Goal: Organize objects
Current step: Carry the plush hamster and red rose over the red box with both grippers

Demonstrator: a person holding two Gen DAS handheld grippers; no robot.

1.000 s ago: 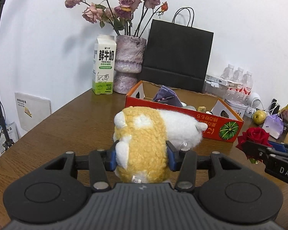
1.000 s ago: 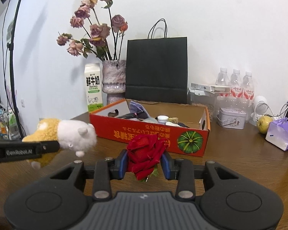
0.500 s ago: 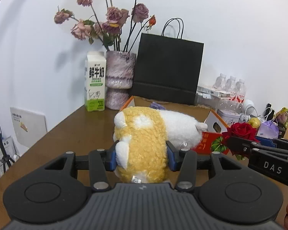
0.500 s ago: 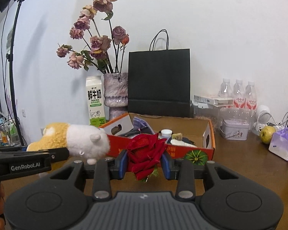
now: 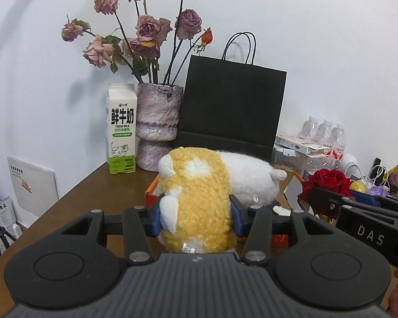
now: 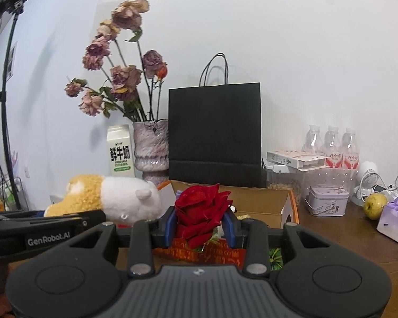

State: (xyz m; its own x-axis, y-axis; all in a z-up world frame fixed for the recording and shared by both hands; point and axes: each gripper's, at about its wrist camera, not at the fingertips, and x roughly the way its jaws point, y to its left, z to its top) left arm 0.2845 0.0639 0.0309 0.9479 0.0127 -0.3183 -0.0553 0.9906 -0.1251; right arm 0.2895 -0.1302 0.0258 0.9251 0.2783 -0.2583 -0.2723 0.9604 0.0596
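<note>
- Two items are held above the table: plush toy [image 5: 196,201] clamped in left gripper [image 5: 195,218], red rose [image 6: 200,212] clamped in right gripper [image 6: 200,228].
- Placement into the cardboard box [image 6: 262,201] is judged outstanding.

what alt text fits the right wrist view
The right gripper holds a red rose in its jaws above an open cardboard box; the left gripper carries a plush toy alongside.
</note>
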